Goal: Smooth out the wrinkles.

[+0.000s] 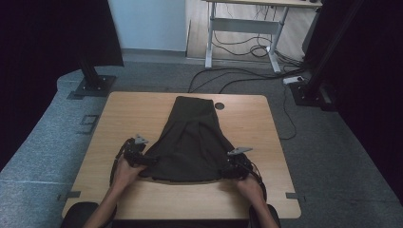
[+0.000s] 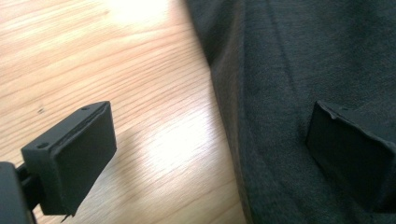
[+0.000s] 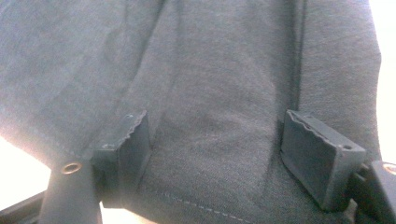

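Garment: a dark charcoal-grey knit cloth garment (image 1: 190, 142) lies flat on the pale wood-grain worktop (image 1: 128, 114), its wide stitched hem toward the person, its narrow end beside the small round black cable port (image 1: 219, 106).
Why it lies so: spread with the broad end nearest the hands, so both lower corners can be reached at once, probably for a fold or a smoothing pull.
Left gripper (image 2: 210, 154): jaws spread wide, nothing clamped; one pad over bare wood just beside the garment's edge, the other over the cloth. It straddles that edge, likely set to close on it.
Right gripper (image 3: 215, 154): jaws apart, released, both pads over the garment just above the hem stitching, at its opposite lower corner.
Cloth: matte, soft, fine-grained weave with long shallow creases running from the hem toward the narrow end; limp, so it should drape once lifted.
Worktop: smooth, glossy, glare patches beside the garment.
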The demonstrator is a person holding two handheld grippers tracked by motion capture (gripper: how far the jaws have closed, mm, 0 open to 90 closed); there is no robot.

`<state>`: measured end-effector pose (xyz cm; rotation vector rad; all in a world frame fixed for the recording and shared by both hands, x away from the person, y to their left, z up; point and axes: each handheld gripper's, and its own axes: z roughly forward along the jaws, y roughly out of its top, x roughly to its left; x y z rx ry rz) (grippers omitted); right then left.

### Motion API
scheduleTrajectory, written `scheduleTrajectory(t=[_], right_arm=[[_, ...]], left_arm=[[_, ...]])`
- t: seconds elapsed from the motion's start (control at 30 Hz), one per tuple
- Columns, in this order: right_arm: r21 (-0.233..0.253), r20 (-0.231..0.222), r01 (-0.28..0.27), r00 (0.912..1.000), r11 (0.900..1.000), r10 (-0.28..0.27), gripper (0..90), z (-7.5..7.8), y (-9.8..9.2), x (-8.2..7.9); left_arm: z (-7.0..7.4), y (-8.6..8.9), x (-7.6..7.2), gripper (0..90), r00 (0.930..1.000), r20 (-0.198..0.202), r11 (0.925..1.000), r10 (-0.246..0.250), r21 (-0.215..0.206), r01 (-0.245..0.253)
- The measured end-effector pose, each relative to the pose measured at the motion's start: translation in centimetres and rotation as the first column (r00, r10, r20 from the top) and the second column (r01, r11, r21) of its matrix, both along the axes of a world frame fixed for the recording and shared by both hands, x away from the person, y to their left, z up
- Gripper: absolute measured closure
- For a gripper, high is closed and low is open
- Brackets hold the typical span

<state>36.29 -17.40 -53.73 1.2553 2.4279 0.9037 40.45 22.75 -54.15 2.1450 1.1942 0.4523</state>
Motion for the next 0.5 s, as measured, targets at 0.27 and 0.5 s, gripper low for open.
scheduleTrajectory(t=[0.27,0.5], right_arm=[[0.013,-0.011,0.015,0.9998,1.000,-0.015,22.3,0.10,0.37,-0.25],[0.022,-0.002,0.002,1.0000,1.000,-0.002,20.4,0.92,0.25,-0.03]], left_arm=[[0.15,-0.09,-0.66,5.8,0.9991,0.040,0.9999,-0.015,-0.004,0.015],[0.19,0.05,-1.00,6.5,0.9989,0.044,0.9996,-0.018,-0.022,0.019]])
